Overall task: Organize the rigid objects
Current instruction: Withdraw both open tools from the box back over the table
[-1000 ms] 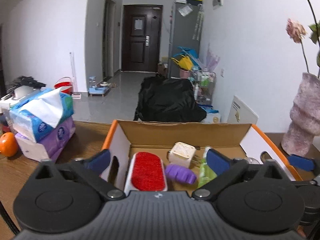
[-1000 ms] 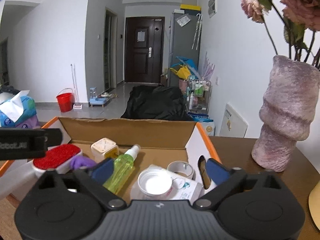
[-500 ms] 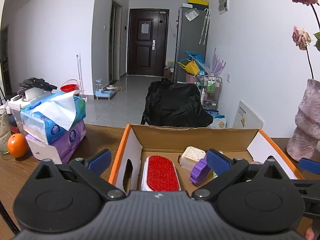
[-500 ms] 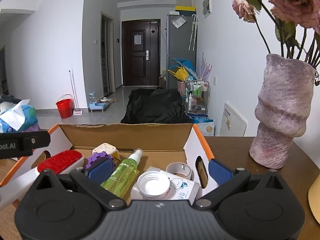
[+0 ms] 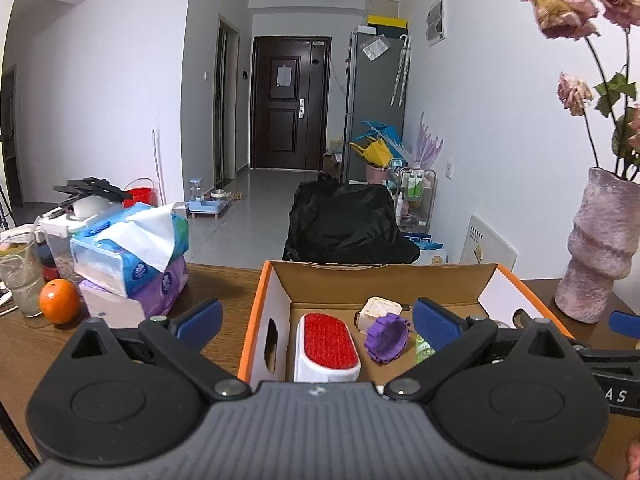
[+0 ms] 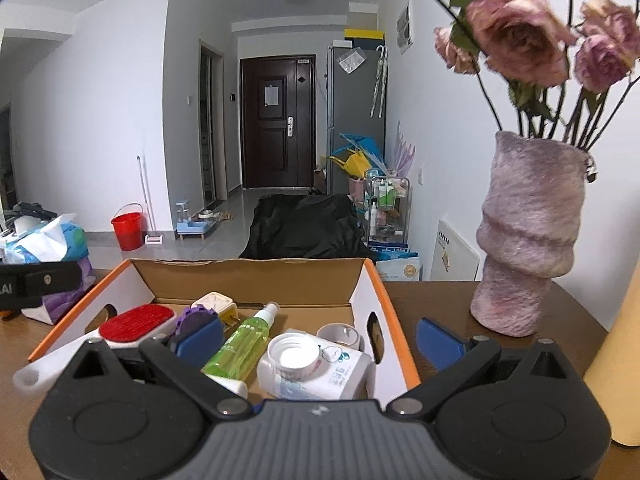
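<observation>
An open cardboard box (image 5: pixel 262 312) (image 6: pixel 372 280) with orange edges sits on the brown table. Inside lie a red-topped white brush (image 5: pixel 328 340) (image 6: pixel 136 322), a purple ribbed cap (image 5: pixel 387 338) (image 6: pixel 196 316), a cream cube (image 5: pixel 380 310) (image 6: pixel 214 302), a green spray bottle (image 6: pixel 244 344), a white jar (image 6: pixel 308 364) and a tape roll (image 6: pixel 340 334). My left gripper (image 5: pixel 318 322) is open, held above the box's near left side with nothing between its fingers. My right gripper (image 6: pixel 318 338) is open too, over the box's right wall.
Stacked tissue packs (image 5: pixel 132 256), an orange (image 5: pixel 59 301) and a glass (image 5: pixel 22 272) stand left of the box. A pink textured vase (image 6: pixel 528 236) with dried roses stands on the right. A yellow object (image 6: pixel 616 360) is at the far right edge.
Both grippers have risen and drawn back from the box, so more of the room shows. The purple cap has tipped from lying flat onto its side next to the cube.
</observation>
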